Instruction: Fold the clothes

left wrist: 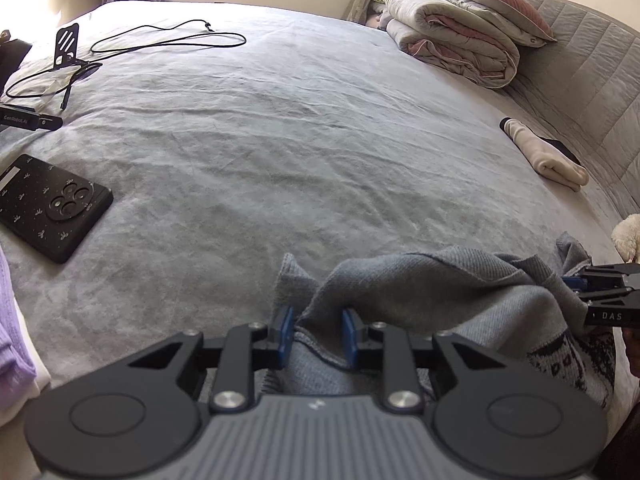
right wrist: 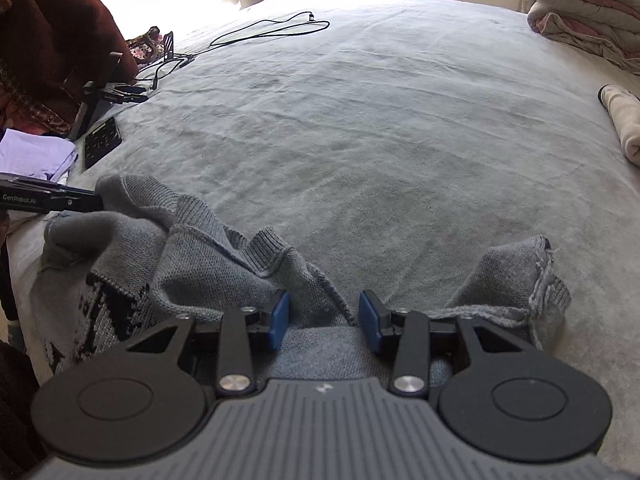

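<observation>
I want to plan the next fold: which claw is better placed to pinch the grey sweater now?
Probably left: a raised fold of the sweater fills the gap of the left claw, while the right claw stands wider with cloth lying lower.

The right gripper [right wrist: 324,322] is hovering low over a bunched grey sweater [right wrist: 208,264], its 2 blue pads [right wrist: 280,320] standing apart with knit fabric lying between them. The left gripper [right wrist: 94,202] is reaching in from the left edge, touching the sweater. A black cable [right wrist: 272,30] is trailing across the grey bedspread [right wrist: 380,140] beyond.
</observation>
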The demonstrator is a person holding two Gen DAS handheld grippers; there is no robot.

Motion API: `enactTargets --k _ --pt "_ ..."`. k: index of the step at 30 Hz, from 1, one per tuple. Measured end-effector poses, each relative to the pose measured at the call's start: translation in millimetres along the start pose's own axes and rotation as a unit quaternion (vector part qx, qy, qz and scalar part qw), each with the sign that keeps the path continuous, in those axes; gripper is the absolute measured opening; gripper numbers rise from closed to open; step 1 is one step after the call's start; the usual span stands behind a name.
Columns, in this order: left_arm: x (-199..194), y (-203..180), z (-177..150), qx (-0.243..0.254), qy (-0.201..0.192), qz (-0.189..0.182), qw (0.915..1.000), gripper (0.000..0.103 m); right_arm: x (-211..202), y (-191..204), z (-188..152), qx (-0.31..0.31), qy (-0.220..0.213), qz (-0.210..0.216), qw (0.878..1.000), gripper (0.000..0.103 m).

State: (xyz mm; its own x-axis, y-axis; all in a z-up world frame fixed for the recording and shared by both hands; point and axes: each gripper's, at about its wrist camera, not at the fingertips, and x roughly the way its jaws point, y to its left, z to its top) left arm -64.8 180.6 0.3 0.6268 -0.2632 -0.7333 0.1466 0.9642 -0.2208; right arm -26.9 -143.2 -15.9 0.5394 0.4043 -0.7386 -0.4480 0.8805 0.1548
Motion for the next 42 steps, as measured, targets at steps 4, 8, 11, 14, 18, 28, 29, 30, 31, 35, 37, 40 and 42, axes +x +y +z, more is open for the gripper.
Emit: enactTargets --k 4,8,11,14,18,28,29,30,31,35,37,40,42 --pt "-3.9 -1.3 0.6 -0.001 -0.007 -0.003 1.0000 0.007 -2.5 5.8 1.0 -0.017 -0.008 -0.010 1.000 0.009" --pt "-7.8 -2.6 1.3 -0.002 -0.015 -0.005 0.9999 0.006 -12.8 7.2 5.1 -0.029 -0.041 -0.048 0.998 0.008" --pt "-8.0 -2.3 1.5 -0.005 -0.014 -0.007 0.9999 0.007 -22.7 2.3 9.2 -0.031 -0.069 -0.085 0.994 0.007" --pt "-3.9 -1.5 0.9 -0.008 -0.006 -0.007 0.9999 0.017 -26.8 -8.3 10.4 -0.022 -0.077 -0.117 0.990 0.007" --pt "3.4 -5.3 -0.6 0.001 0.010 -0.007 0.9999 0.029 -23.2 -23.6 10.0 -0.001 -0.069 -0.152 0.986 0.007" --pt "7.2 -16.5 0.3 0.013 0.019 -0.003 0.9997 0.007 -8.6 -28.3 6.9 0.019 -0.044 -0.142 0.989 0.008" --pt "5.1 -19.2 1.4 0.016 0.012 0.004 0.9998 0.007 -9.7 -27.8 6.3 0.019 -0.045 -0.143 0.989 0.008" --pt "3.0 -21.9 2.5 0.020 0.004 0.011 0.9997 0.006 -10.9 -27.3 6.2 0.020 -0.049 -0.145 0.988 0.008" --pt "0.9 -24.6 3.6 0.023 -0.004 0.018 0.9996 0.006 -12.0 -26.8 6.3 0.022 -0.054 -0.146 0.988 0.008" --pt "3.7 -37.2 29.2 0.051 -0.045 0.051 0.9964 0.006 -17.9 -24.5 14.3 0.020 -0.073 -0.156 0.985 0.007" --pt "5.1 -43.5 42.0 0.064 -0.066 0.067 0.9935 0.006 -20.6 -25.1 23.1 0.015 -0.088 -0.163 0.983 0.007" --pt "7.2 -53.0 61.2 0.084 -0.097 0.092 0.9875 0.005 -20.9 -31.3 38.7 0.013 -0.111 -0.177 0.978 0.007" --pt "13.4 -57.8 74.2 0.092 -0.110 0.103 0.9843 0.005 -15.1 -38.7 50.1 0.009 -0.120 -0.191 0.974 0.007"
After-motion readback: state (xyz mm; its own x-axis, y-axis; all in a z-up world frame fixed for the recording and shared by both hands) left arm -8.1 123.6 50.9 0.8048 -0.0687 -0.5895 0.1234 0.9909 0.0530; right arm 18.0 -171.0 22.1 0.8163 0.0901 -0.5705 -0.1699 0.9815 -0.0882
